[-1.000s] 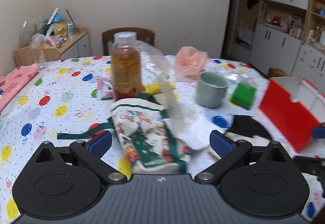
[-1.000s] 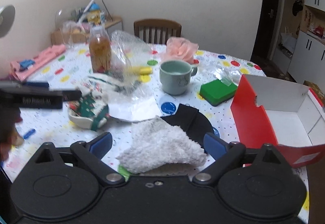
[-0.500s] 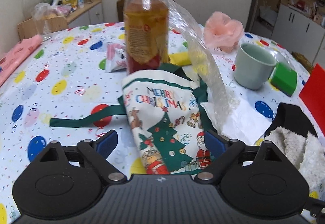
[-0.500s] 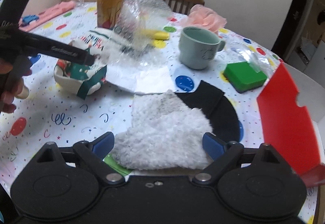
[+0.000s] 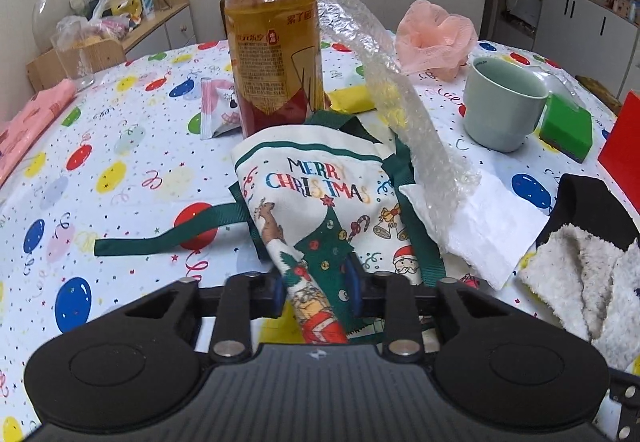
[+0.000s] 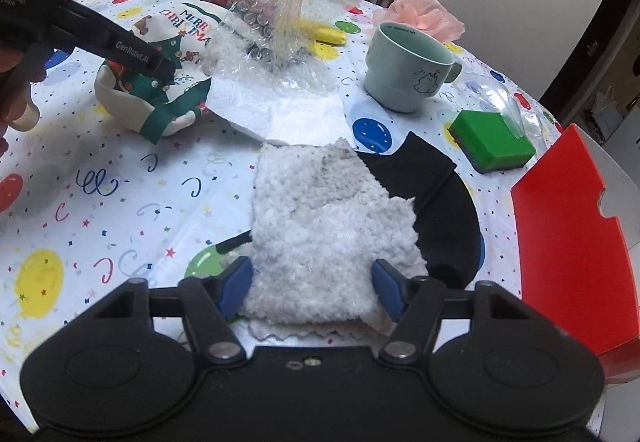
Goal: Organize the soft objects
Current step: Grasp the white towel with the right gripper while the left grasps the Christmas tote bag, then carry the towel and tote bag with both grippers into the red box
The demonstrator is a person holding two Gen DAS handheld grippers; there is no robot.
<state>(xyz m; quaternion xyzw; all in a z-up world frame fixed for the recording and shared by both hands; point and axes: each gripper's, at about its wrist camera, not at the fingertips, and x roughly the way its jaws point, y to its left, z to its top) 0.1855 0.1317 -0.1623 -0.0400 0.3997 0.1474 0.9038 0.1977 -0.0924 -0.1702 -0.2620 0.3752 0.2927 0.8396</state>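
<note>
Left gripper [image 5: 316, 292]: angled down at the table, jaws closing, blue pads pinching the near end of the cream "Merry Christmas" printed cloth bag with green straps [image 5: 320, 201], which lies before the amber drink bottle [image 5: 274, 41].
Right gripper [image 6: 314, 282]: tilted down, jaws closing, about half open around the fluffy white towel [image 6: 324, 226]; pads at its edges, grip uncertain.
Containers: one pale green mug [image 6: 404, 69], contents unseen; one red-and-white cardboard box [image 6: 568, 217].
Towel position: overlapping a black cloth [image 6: 436, 193].
</note>
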